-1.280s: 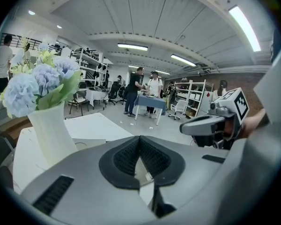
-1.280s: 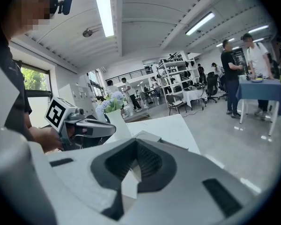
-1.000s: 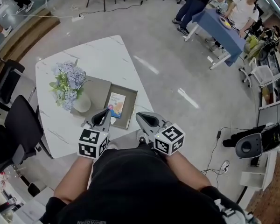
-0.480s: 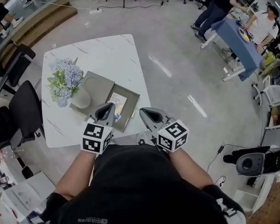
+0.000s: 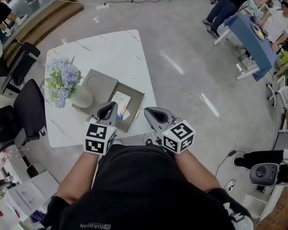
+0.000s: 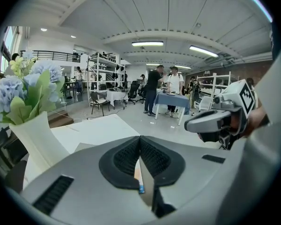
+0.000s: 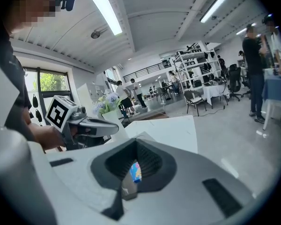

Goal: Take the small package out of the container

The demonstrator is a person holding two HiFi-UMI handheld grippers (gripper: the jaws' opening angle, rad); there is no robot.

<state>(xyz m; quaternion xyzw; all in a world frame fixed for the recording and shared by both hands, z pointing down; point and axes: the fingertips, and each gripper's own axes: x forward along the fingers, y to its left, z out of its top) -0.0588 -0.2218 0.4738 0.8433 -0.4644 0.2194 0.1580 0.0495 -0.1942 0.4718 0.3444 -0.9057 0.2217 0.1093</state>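
In the right gripper view, only a coloured sliver of the small package (image 7: 136,171) shows — print unreadable; the left gripper (image 5: 111,108) covers part of the tray's (image 5: 140,99) near edge.

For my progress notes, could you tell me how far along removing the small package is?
Nothing is done yet: the small package lies inside the container. In hand: the left gripper and right gripper, both shut and empty, hover near it. Left: open, grasp, lift out.
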